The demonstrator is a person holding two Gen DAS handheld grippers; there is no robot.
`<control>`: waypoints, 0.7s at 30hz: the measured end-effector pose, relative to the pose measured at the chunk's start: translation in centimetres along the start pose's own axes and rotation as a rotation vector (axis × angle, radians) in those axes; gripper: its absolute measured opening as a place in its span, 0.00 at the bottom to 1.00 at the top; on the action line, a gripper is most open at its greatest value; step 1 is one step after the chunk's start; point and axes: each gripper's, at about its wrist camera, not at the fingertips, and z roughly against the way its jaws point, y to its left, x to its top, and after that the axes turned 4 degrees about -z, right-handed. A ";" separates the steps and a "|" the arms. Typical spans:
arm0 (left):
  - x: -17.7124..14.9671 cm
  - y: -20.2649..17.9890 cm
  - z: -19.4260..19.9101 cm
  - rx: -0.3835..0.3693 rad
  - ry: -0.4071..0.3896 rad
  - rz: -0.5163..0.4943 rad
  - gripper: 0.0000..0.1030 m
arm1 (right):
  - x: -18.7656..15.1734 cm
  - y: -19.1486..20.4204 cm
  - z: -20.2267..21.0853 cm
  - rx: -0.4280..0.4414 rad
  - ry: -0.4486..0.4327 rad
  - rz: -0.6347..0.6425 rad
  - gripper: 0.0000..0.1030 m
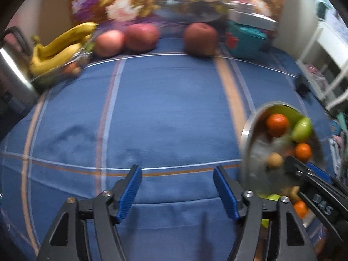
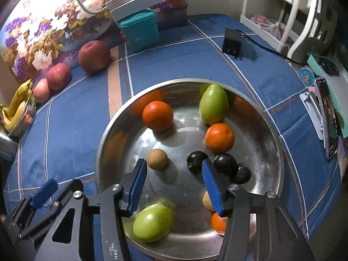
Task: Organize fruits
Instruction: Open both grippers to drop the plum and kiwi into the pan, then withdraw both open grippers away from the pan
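In the left wrist view, the left claw (image 1: 177, 192) is seen with its pads apart and nothing between them, poised over bare blue striped cloth (image 1: 163, 113) on the tabletop. The picture is blurred. Three apples (image 1: 141, 37) and a bunch of bananas (image 1: 58, 47) lie along the far edge, well apart from the steel bowl (image 1: 246, 139) at the right. A sweep from this claw toward the far fruit could nudge the round apples, which would probably roll on the soft cloth. The right claw's body is seen just beside the left one, so a clash of the two tools is a risk if both are moved inward.

In the right wrist view, the right claw (image 2: 174, 184) is held with its pads apart over the bowl's floor, empty. Within the bowl lie oranges (image 2: 157, 115), green fruits (image 2: 214, 104), dark plums (image 2: 225, 164) and a small brown fruit (image 2: 157, 159). The right pad stands just beside the plums; a descent here could knock them. Smooth metal would likely let any round fruit skid away from closing pads.
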 end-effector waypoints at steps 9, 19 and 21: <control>-0.3 3.7 -0.3 0.052 0.009 0.109 0.84 | -0.4 1.9 0.0 0.007 0.001 0.067 0.54; -0.1 4.0 -0.5 0.082 0.005 0.109 1.00 | -0.5 2.7 0.2 -0.001 -0.003 0.099 0.68; -0.2 4.1 -0.6 0.089 0.008 0.107 1.00 | -0.5 2.7 0.2 -0.006 -0.009 0.102 0.83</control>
